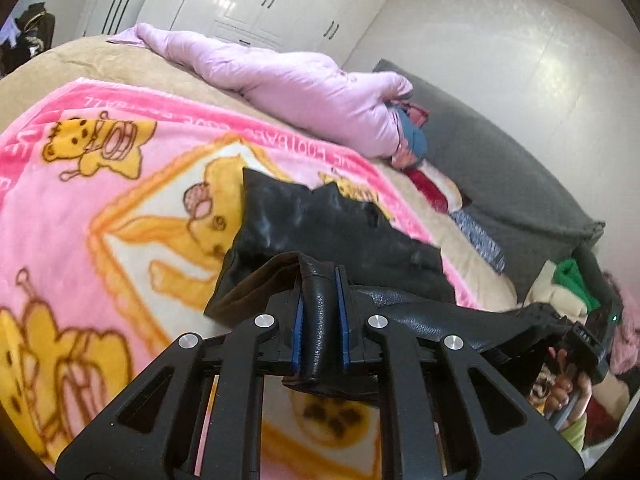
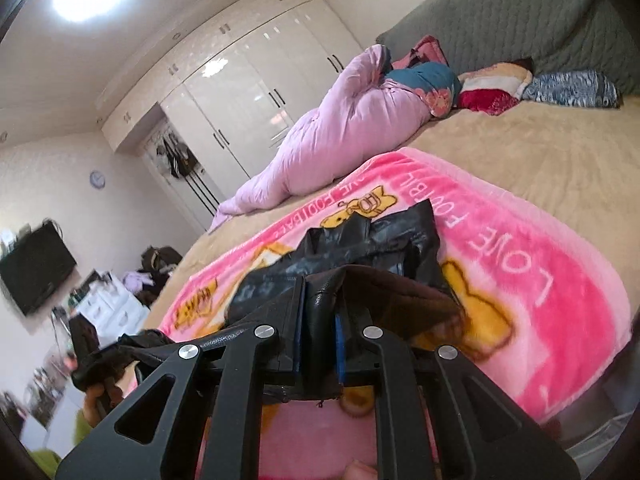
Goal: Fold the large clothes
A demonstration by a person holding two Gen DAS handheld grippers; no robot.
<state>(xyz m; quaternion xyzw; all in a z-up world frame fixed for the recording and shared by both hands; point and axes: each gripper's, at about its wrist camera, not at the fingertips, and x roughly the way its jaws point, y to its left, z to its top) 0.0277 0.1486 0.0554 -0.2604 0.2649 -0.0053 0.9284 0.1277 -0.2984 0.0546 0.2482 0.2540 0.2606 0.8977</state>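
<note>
A black leather-like garment (image 1: 320, 224) hangs over the pink cartoon blanket (image 1: 100, 208) on the bed. My left gripper (image 1: 319, 300) is shut on a folded black edge of it, held between the blue pads. In the right wrist view the same garment (image 2: 372, 248) trails forward over the blanket (image 2: 520, 280), and my right gripper (image 2: 320, 312) is shut on another black edge with brown lining. The stretch of garment between the two grippers runs off to the right in the left view, toward the other gripper (image 1: 588, 340) and a hand.
A rolled lilac duvet (image 1: 288, 80) lies across the far side of the beige bed (image 2: 540, 160). Pillows and folded cloths (image 2: 500, 88) sit by the grey headboard (image 2: 500, 8). White wardrobes (image 2: 248, 80) stand behind; a wall TV (image 2: 36, 268) and cluttered drawers are at left.
</note>
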